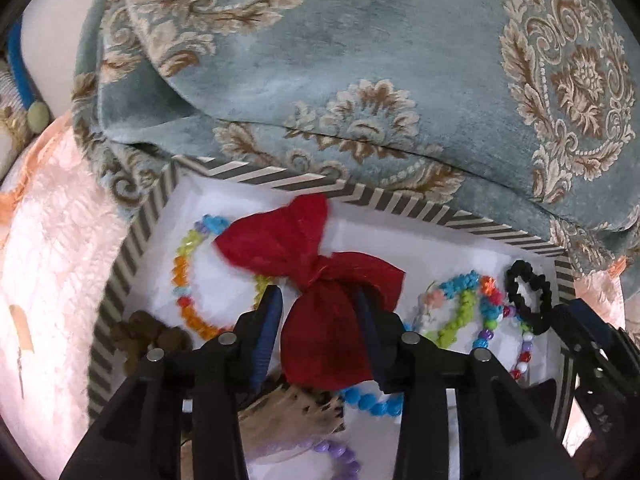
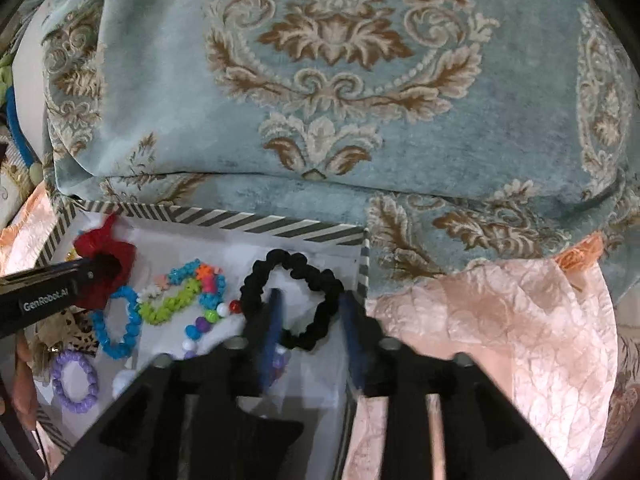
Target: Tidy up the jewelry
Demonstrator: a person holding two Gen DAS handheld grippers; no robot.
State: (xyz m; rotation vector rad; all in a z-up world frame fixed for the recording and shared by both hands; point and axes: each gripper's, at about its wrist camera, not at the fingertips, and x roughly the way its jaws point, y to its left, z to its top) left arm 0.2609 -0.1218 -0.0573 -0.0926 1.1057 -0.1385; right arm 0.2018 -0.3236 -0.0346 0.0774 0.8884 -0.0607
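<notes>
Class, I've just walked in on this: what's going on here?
A person with two handheld grippers is sorting jewellery in a striped-rimmed white box. The left gripper straddles a red fabric bow; the right gripper straddles a black ruffled scrunchie. Colourful beaded bracelets lie between.

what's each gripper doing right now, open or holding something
left gripper: open around the red bow, grip not certain.
right gripper: open, over the black scrunchie.

Red bow (image 1: 320, 292) hides left fingers (image 1: 269, 328) contact; purple bracelet (image 1: 336, 454) cut off.
</notes>
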